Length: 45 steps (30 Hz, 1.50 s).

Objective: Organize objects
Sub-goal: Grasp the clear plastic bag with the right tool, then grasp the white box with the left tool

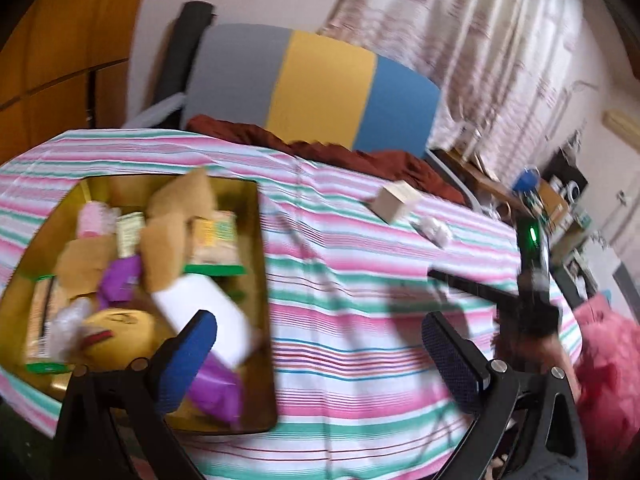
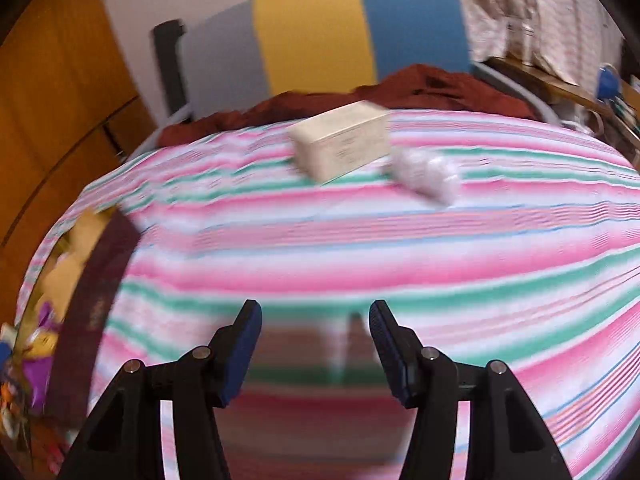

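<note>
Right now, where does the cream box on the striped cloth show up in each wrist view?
Left wrist: cream box upper middle-right, near the cloth's far edge.
Right wrist: same box upper centre, straight ahead of the open right gripper.
Shared landmark: the white wrapped bundle just right of it.

I see a tablecloth [image 2: 400, 240] striped pink, green, white and thin blue. On it sits a cream box [image 2: 342, 142]; left of that box, a gold tray [image 1: 256, 320]. Behind the box stands a chair back [image 2: 316, 36] banded grey, yellow, blue.
</note>
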Each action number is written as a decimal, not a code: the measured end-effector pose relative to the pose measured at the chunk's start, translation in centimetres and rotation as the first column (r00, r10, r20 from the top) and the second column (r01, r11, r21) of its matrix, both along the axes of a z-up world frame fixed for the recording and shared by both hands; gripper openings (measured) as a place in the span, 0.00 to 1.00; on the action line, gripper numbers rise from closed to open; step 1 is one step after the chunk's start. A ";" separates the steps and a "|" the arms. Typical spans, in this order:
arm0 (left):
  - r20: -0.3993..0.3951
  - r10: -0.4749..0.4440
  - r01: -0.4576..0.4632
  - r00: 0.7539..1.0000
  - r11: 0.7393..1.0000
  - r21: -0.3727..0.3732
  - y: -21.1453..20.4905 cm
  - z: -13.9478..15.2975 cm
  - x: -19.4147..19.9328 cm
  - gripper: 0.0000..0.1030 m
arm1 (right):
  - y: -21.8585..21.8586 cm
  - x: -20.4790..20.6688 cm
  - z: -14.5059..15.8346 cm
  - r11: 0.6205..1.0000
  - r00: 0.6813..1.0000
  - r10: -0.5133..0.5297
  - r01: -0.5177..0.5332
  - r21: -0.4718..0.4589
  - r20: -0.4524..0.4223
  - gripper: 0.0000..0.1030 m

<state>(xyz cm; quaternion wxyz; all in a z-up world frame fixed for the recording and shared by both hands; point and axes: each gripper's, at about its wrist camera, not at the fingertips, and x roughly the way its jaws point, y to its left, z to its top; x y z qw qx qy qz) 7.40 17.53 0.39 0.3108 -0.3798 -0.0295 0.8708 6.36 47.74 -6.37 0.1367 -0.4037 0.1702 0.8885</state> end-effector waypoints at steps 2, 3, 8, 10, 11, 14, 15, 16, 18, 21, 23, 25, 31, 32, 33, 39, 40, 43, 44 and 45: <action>0.014 -0.035 0.035 0.999 0.999 -0.015 1.5 -0.2 0.3 1.00 | 2.7 -0.6 0.7 0.998 0.999 -0.050 0.050 0.024 -0.006 0.60; 0.018 -0.051 0.051 0.999 0.998 -0.023 2.3 -0.4 0.6 1.00 | 4.2 -1.0 1.1 0.997 0.997 -0.072 0.072 0.036 -0.011 0.61; 0.039 -0.094 0.097 0.995 0.993 -0.062 4.8 -0.9 1.2 1.00 | 8.9 -4.2 2.0 0.992 0.996 -0.089 0.091 0.090 -0.022 0.66; 0.052 -0.101 0.104 0.994 0.991 -0.078 5.4 -1.2 1.1 1.00 | 10.0 -5.6 1.5 0.992 0.996 -0.090 0.090 0.087 -0.011 0.66; 0.060 -0.102 0.107 0.993 0.991 -0.086 5.7 -1.3 1.1 1.00 | 10.6 -6.3 1.1 0.992 0.995 -0.095 0.095 0.084 0.000 0.66; 0.068 -0.101 0.108 0.993 0.989 -0.106 6.2 -1.6 0.7 1.00 | 11.4 -7.7 -0.2 0.992 0.996 -0.091 0.089 0.093 0.022 0.66; 0.069 -0.101 0.108 0.992 0.988 -0.110 6.5 -1.7 0.5 1.00 | 11.3 -8.1 -0.7 0.993 0.997 -0.076 0.073 0.095 0.023 0.66; 0.071 -0.101 0.109 0.992 0.987 -0.114 6.8 -1.8 0.4 1.00 | 11.2 -8.3 -1.1 0.993 0.998 -0.065 0.062 0.101 0.024 0.66; 0.077 -0.104 0.113 0.992 0.987 -0.118 7.4 -1.9 0.0 1.00 | 11.0 -8.5 -1.7 0.992 0.999 -0.048 0.046 0.114 0.015 0.60; 0.080 -0.111 0.120 0.991 0.985 -0.121 8.5 -1.9 -0.7 1.00 | 10.9 -8.5 -2.6 0.995 0.999 -0.036 0.035 0.092 0.016 0.35; 0.079 -0.116 0.125 0.990 0.985 -0.117 9.2 -1.8 -1.1 1.00 | 11.0 -8.1 -2.7 0.996 0.999 -0.045 0.044 0.077 0.005 0.35; 0.076 -0.121 0.130 0.990 0.984 -0.123 10.2 -1.6 -1.6 1.00 | 11.0 -7.5 -2.3 0.995 0.998 -0.056 0.058 0.077 -0.027 0.35; 0.120 -0.099 0.113 0.988 0.986 -0.121 13.7 -1.5 -4.6 1.00 | 9.4 -4.5 -1.9 0.989 0.994 -0.101 0.105 0.104 -0.041 0.34; 0.127 -0.098 0.113 0.987 0.986 -0.122 14.4 -1.6 -5.4 1.00 | 9.1 -3.7 -1.7 0.987 0.991 -0.123 0.128 0.101 -0.053 0.35; 0.136 -0.091 0.109 0.987 0.986 -0.128 15.4 -1.7 -6.3 1.00 | 9.0 -3.1 -1.7 0.984 0.988 -0.141 0.147 0.101 -0.062 0.34; 0.069 -0.123 0.134 0.990 0.974 -0.182 21.4 -1.5 -11.7 1.00 | 8.7 -1.0 -1.2 0.970 0.970 -0.209 0.222 0.096 -0.123 0.35; 0.064 -0.123 0.134 0.990 0.970 -0.201 22.4 -1.6 -12.5 1.00 | 8.8 -1.0 -1.2 0.967 0.967 -0.222 0.234 0.097 -0.126 0.35; 0.048 -0.156 0.163 0.987 0.960 -0.227 25.7 -2.0 -15.6 1.00 | 9.4 -0.6 -1.4 0.961 0.959 -0.253 0.265 0.083 -0.130 0.35; 0.015 -0.172 0.170 0.985 0.953 -0.249 26.7 -2.0 -16.3 1.00 | 9.5 -0.5 -1.5 0.958 0.956 -0.263 0.275 0.077 -0.132 0.35; -0.014 -0.204 0.192 0.979 0.943 -0.273 27.7 -2.2 -16.7 1.00 | 9.7 -0.4 -1.5 0.958 0.954 -0.268 0.279 0.069 -0.136 0.35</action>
